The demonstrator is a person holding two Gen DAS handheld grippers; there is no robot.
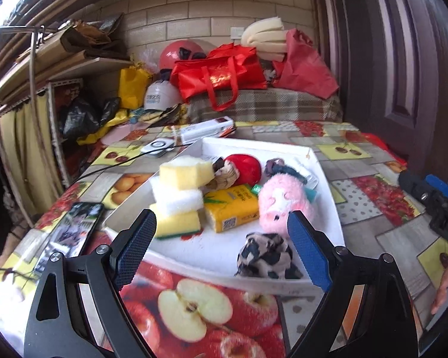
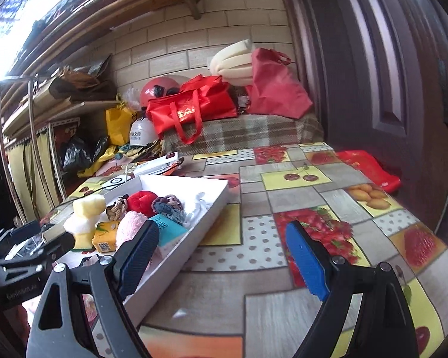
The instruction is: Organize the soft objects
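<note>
While both hand-held grippers (image 1: 221, 241) (image 2: 224, 256) gape empty, the tissue pack (image 1: 231, 207) lies flat, its long axis crosswise.

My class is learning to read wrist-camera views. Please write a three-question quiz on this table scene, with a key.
1. True or false: the left gripper is holding the pink plush toy.
2. Which item in the white tray lies nearest the left gripper?
A. red ball
B. black-and-white scrunchie
C. yellow tissue pack
3. Fill in: the sponges are ____ on one another.

Key:
1. False; its fingers stand apart with nothing between them.
2. B, the black-and-white scrunchie.
3. Stacked.
</note>
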